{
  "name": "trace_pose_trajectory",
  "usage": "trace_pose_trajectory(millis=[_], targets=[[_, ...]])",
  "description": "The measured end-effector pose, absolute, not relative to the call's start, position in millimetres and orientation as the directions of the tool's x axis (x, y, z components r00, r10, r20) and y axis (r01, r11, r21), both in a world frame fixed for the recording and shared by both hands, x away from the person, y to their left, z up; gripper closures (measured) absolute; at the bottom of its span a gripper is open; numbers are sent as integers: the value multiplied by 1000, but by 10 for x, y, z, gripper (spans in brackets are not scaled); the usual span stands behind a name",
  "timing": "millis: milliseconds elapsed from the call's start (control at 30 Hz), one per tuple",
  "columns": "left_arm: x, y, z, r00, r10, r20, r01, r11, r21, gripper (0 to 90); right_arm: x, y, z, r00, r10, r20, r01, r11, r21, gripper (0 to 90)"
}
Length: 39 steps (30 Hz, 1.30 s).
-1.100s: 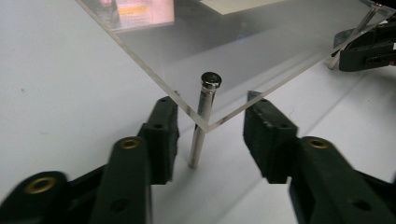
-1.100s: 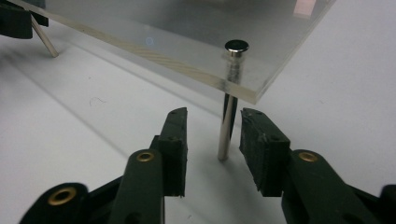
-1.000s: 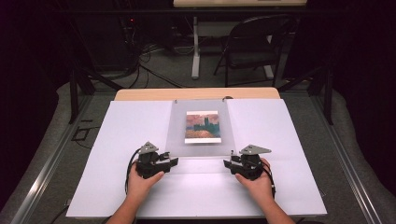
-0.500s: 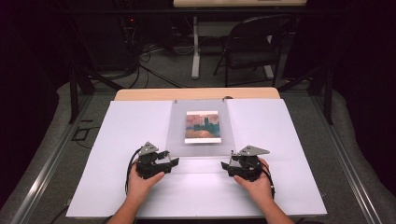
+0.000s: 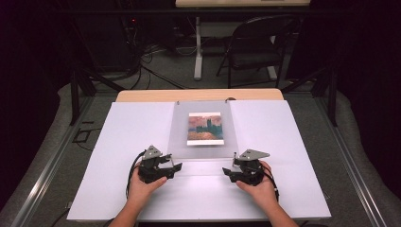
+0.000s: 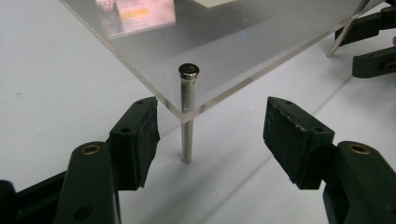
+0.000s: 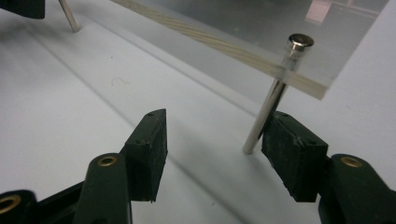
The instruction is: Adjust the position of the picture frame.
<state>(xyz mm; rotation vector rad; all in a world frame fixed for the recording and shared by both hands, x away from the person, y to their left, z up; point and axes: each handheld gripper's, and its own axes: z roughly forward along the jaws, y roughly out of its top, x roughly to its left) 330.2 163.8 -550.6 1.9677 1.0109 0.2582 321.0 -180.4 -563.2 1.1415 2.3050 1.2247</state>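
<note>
Left tongs (image 5: 176,166): a hand (image 5: 142,185) is holding them near the front of the tabletop. They are pointing at the front left corner of the clear sheet. The two black jaws are spread wide and are pinching nothing.
Left pin (image 6: 187,112): in the left gripper view it is standing straight up between the spread jaws, a bit farther off than the pads (image 6: 140,135), and is not touching either one. Its round cap is poking up through the corner of the sheet.
Right tongs (image 5: 229,171): the other hand (image 5: 259,188) is holding them, pointing at the front right corner. These jaws are spread wide too, with nothing in them.
Right pin (image 7: 274,95): in the right gripper view it is leaning in the picture, just beside the right-hand pad (image 7: 293,154). I cannot tell if it is touching the pad.
Clear sheet (image 5: 201,144): it is sitting flat on thin metal pins, raised a little above the tabletop, in the middle between the two tongs and just past them. Its long sides are running away from the person.
Picture (image 5: 204,128): a small card with orange and blue colours is lying in the middle of the sheet, its long side running the same way.
Tabletop (image 5: 118,142): it is white on top, with a strip of bare wood showing at the far edge.
Room: it is dark. A black chair (image 5: 257,45) is standing behind the tabletop, and cables (image 5: 156,66) are lying on the grey floor.
</note>
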Motion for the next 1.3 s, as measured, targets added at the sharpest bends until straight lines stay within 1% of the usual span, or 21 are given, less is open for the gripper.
trace_pose_trajectory(millis=[100, 233, 333, 400, 500, 600, 700, 867, 1000, 1167, 1300], targets=[[3262, 1648, -5481, 655, 735, -177, 540, -292, 790, 359, 3160, -1841, -5611, -644, 759, 97, 513, 334, 791, 399], [3207, 1682, -5456, 657, 731, -186, 538, -282, 794, 359, 3115, -1897, -5550, -648, 752, 121, 519, 321, 792, 399], [3176, 1727, -5420, 651, 737, -183, 537, -276, 797, 359, 3086, -1940, -5506, -648, 754, 109, 517, 330, 790, 379], [3163, 1762, -5396, 649, 739, -178, 536, -279, 797, 359, 3064, -1984, -5481, -644, 756, 115, 522, 325, 788, 380], [3138, 1838, -5372, 641, 740, -204, 543, -250, 801, 359, 3025, -2070, -5444, -640, 756, 137, 536, 312, 784, 384], [3118, 1911, -5371, 628, 746, -221, 553, -227, 801, 360, 2988, -2164, -5419, -634, 763, 129, 538, 315, 782, 415], [3111, 1975, -5387, 614, 753, -237, 560, -204, 803, 363, 2954, -2287, -5417, -619, 775, 130, 537, 296, 790, 440], [3112, 2009, -5387, 598, 763, -243, 556, -177, 812, 365, 2965, -2417, -5433, -580, 798, 162, 545, 233, 806, 459], [3114, 2027, -5392, 594, 765, -248, 558, -170, 812, 371, 2977, -2446, -5448, -570, 804, 168, 540, 212, 814, 459], [3130, 2063, -5411, 581, 774, -251, 562, -158, 812, 372, 2999, -2455, -5492, -547, 814, 197, 565, 185, 804, 452], [3142, 2089, -5418, 564, 781, -268, 575, -140, 806, 371, 3006, -2444, -5511, -538, 818, 202, 573, 179, 800, 423]])
